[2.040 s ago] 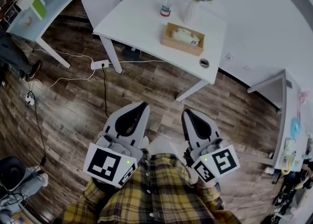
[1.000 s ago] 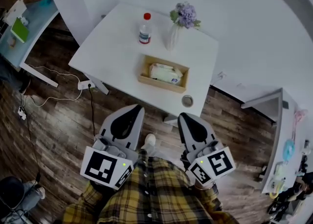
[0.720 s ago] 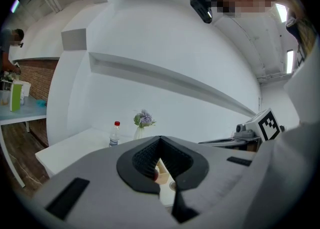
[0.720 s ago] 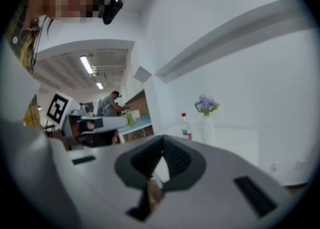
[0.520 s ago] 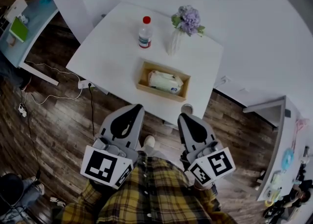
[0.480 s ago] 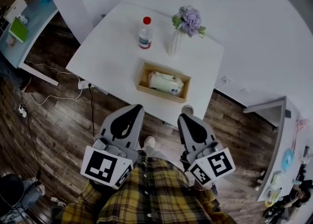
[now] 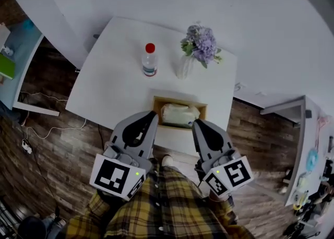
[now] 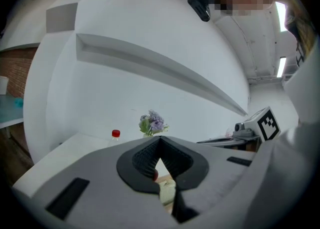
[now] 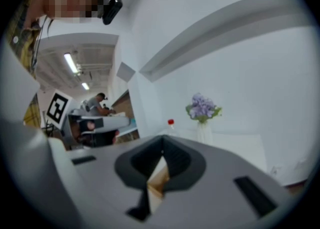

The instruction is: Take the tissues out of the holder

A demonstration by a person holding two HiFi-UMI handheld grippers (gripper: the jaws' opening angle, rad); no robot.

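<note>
A wooden holder (image 7: 179, 101) stands on the white table (image 7: 115, 89) near its front edge, with a white tissue pack (image 7: 179, 114) lying inside. My left gripper (image 7: 152, 113) is shut and empty, its tip just left of the holder. My right gripper (image 7: 197, 123) is also shut and empty, at the holder's front right corner. In the left gripper view, the shut left gripper (image 8: 160, 138) lets the tissue pack (image 8: 167, 191) show through the gap below its tips. The right gripper view shows the right gripper (image 9: 162, 151) with the holder (image 9: 159, 178) behind it.
A clear bottle with a red cap (image 7: 149, 60) and a vase of purple flowers (image 7: 200, 45) stand at the back of the table, by the white wall. A blue table (image 7: 18, 63) is at the left, a white shelf unit (image 7: 297, 128) at the right, and cables (image 7: 31, 133) on the wooden floor.
Both grippers have come forward to the table's near edge and now flank the holder. The table fills more of the head view. Both pairs of jaws stay shut.
</note>
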